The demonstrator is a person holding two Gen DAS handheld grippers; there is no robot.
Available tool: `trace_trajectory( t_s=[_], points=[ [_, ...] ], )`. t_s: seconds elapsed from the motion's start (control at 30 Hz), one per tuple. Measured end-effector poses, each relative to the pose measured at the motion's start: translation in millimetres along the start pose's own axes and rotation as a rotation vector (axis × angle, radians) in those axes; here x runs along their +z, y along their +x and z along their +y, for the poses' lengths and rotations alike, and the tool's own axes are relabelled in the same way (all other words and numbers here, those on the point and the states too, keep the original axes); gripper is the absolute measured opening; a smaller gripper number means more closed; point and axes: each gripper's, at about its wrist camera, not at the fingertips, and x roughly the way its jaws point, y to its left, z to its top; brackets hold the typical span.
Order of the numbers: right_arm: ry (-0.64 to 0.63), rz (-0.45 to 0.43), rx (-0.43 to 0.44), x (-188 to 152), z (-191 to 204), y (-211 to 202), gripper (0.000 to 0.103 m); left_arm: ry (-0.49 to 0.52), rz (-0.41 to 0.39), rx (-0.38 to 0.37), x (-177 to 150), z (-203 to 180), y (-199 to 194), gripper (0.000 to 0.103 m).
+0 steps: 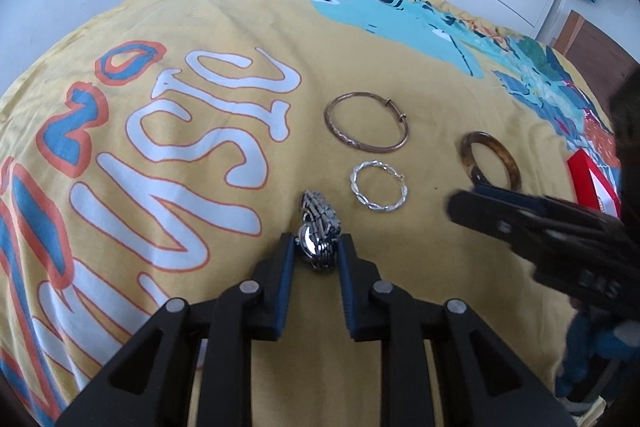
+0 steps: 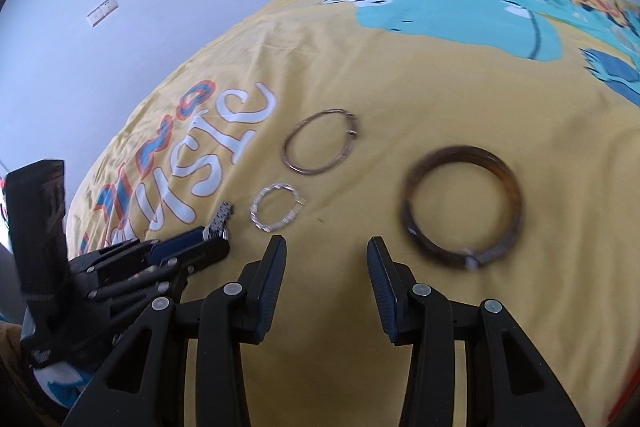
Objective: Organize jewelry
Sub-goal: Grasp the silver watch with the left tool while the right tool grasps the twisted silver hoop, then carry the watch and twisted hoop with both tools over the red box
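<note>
On the bed: a yellow printed bedspread (image 1: 240,7) with large white lettering fills both wrist views and carries four pieces of jewelry.
Left gripper (image 1: 318,245): angled steeply down at the cover, its two blue-padded fingers clamped on either side of a silver watch (image 1: 318,231); the metal band trails away beyond the fingertips.
Right gripper (image 2: 326,247): also pitched downward, jaws apart with only bare fabric between them; nothing held.
Right gripper, seen from the left: reaches in from the right edge, its tips just in front of the brown bangle's near rim.
Brown bangle (image 2: 462,203): tortoiseshell ring lying flat, just beyond and to the right of the right gripper's fingertips; blurred in the right wrist view.
Silver twisted hoop (image 1: 379,187): flat on the cover, between the watch and the brown bangle.
Copper bangle (image 1: 366,122): thin ring lying flat, just beyond the silver hoop.
Red box (image 1: 592,183): partly visible at the right edge, behind the right gripper.
Background: white wall, open wardrobe shelves with clothes.
</note>
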Motion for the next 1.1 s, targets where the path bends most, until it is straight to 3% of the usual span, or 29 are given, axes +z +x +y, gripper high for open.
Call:
trace_trajectory(
  t_s=[0.27,0.43,0.5,0.57,1.1],
  points=[
    [-0.031,0.033,0.008,16.4,16.9,36.5,0.042,-0.005,-0.02,-0.013,-1.0,11.4,-15.8,0.019],
    [-0.049,0.065,-0.061,17.9,17.4,55.4,0.024,-0.01,-0.031,-0.02,-0.5,15.9,-23.4,0.019],
    [-0.07,0.076,-0.089,18.6,19.0,58.1,0.012,-0.007,-0.036,-0.021,0.1,15.4,-25.8,0.019],
    [-0.077,0.084,-0.103,18.0,20.5,57.8,0.008,-0.003,-0.04,-0.019,0.2,14.1,-28.6,0.019],
    [-0.04,-0.055,-0.098,-6.9,16.0,-42.0,0.006,0.051,-0.092,-0.002,5.9,-11.1,-69.9,0.019]
  ],
)
